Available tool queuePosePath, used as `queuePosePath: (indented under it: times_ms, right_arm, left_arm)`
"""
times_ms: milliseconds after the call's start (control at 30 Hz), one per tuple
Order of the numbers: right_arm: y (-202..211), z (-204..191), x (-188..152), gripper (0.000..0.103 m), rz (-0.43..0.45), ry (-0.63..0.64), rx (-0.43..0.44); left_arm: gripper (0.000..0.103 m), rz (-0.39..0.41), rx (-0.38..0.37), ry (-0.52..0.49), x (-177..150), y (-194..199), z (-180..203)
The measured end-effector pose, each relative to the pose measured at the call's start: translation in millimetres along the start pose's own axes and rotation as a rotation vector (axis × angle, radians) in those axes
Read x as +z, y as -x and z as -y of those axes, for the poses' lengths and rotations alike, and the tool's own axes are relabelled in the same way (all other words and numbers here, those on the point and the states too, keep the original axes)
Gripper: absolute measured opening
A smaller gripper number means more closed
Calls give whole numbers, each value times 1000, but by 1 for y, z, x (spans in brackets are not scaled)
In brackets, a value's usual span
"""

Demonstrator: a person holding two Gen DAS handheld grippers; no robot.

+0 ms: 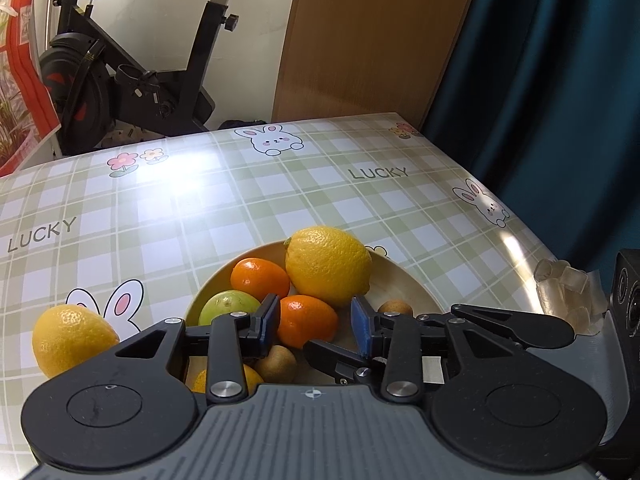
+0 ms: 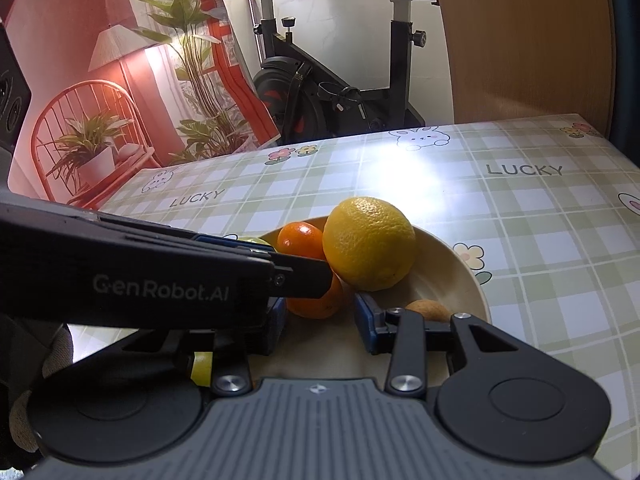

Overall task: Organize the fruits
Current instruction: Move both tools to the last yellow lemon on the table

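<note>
Two grippers over the bowl (image 1: 404, 280): left gripper (image 1: 316, 322) spread w/ an orange (image 1: 306, 320) between pads, not pinched; right gripper (image 2: 320, 320) spread, nothing held. Lemon (image 1: 70, 338) outside.

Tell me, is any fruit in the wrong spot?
Yes. One lemon sits by itself on the tablecloth, left of the bowl, while the other lemon, the oranges and the rest are piled in the bowl. Nothing looks spilled or broken.
</note>
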State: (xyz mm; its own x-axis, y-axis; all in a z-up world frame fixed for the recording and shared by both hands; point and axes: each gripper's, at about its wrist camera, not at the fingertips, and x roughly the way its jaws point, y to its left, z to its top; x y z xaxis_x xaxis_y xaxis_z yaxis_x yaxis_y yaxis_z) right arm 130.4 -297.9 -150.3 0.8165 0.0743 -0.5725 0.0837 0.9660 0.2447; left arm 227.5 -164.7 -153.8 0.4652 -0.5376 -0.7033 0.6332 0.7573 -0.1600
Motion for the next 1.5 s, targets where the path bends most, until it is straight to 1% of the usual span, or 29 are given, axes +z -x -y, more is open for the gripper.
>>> queuePosePath:
  times_ms: [133, 333, 500, 733, 900, 1133, 1300, 1367, 1433, 1500]
  right_arm:
    - [5, -4, 1, 41, 4, 12, -11]
    - [11, -12, 5, 41, 18, 33, -22]
    - [17, -22, 9, 41, 39, 61, -16]
    - [18, -45, 16, 41, 65, 106, 12]
    - [11, -65, 20, 41, 64, 155, 42]
    - [-6, -89, 25, 41, 45, 229, 81]
    - [-25, -108, 26, 41, 5, 294, 114]
    - [-33, -117, 26, 44, -9, 323, 126]
    - [-43, -124, 25, 51, -27, 353, 140]
    - [-53, -131, 23, 55, -52, 380, 151]
  left_arm:
    - [44, 21, -4, 0, 0, 13, -2]
    - [44, 60, 7, 10, 0, 37, -16]
    - [44, 96, 35, 32, -3, 60, -37]
    - [44, 123, 78, 68, -11, 86, -72]
    - [44, 148, 115, 125, -16, 101, -103]
    - [44, 169, 144, 189, -25, 111, -138]
    - [44, 163, 147, 236, -30, 101, -150]
    - [44, 158, 145, 256, -31, 98, -156]
    - [45, 153, 139, 272, -32, 94, -161]
    - [46, 145, 124, 291, -33, 90, -166]
